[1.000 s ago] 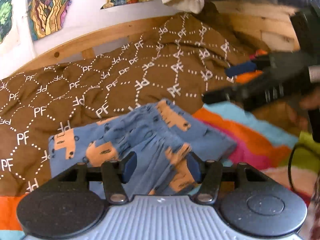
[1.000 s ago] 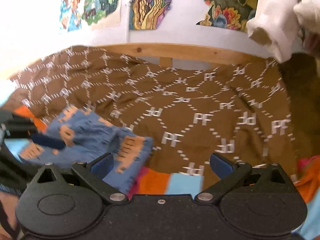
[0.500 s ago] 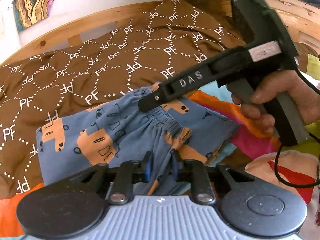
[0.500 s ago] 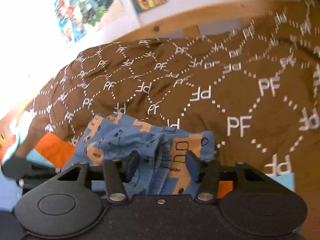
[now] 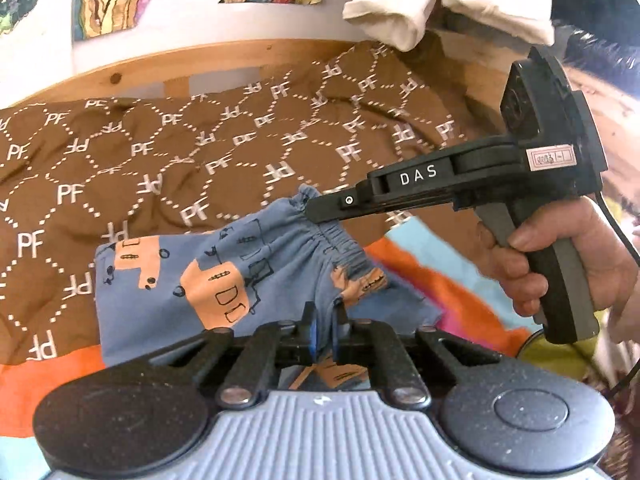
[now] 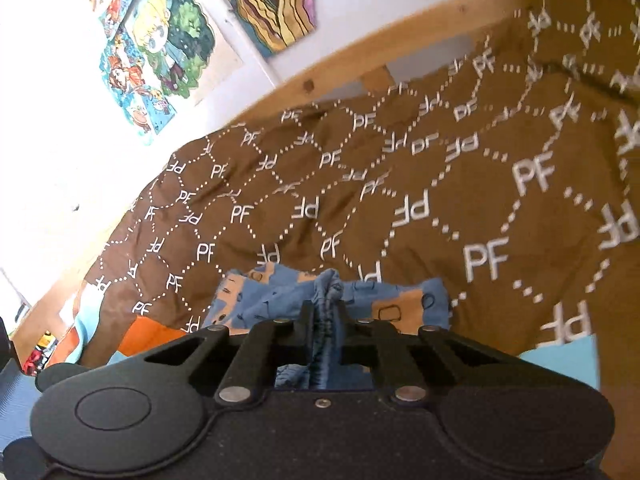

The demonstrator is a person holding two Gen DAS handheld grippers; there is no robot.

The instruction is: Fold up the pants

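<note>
The wall (image 6: 60, 160) at the back is white, with bright cartoon pictures (image 6: 156, 52) stuck on it at about 11 o'clock in the right wrist view. Below the wall runs a light wooden bed rail (image 5: 120, 76). On the bed lies a big brown blanket (image 5: 160, 160) with white dotted lines and white "PF" letters all over it; it looks soft and a bit wrinkled. Under it, at the near edge, peeks a sheet with orange, light blue and pink stripes (image 5: 436, 284). At 12 to 1 o'clock in the left wrist view some cream cloth (image 5: 400, 12) hangs down. The pants (image 5: 208, 276) are small, blue and soft, with orange car shapes drawn in black lines. They lie on the blanket, at the middle of the left wrist view, and the stretchy waistband is bunched into little folds at about 1 o'clock of the pants. The left gripper (image 5: 324, 334) is black and grey plastic; its jaws have just been closing and now pinch a fold of the pants near the bottom. The right gripper (image 5: 320, 210) is black and says "DAS" on its side; a hand (image 5: 568, 264) holds its handle at 3 o'clock. Its jaws have just been closing too, and they squeeze the gathered waistband, which sticks up between them.
</note>
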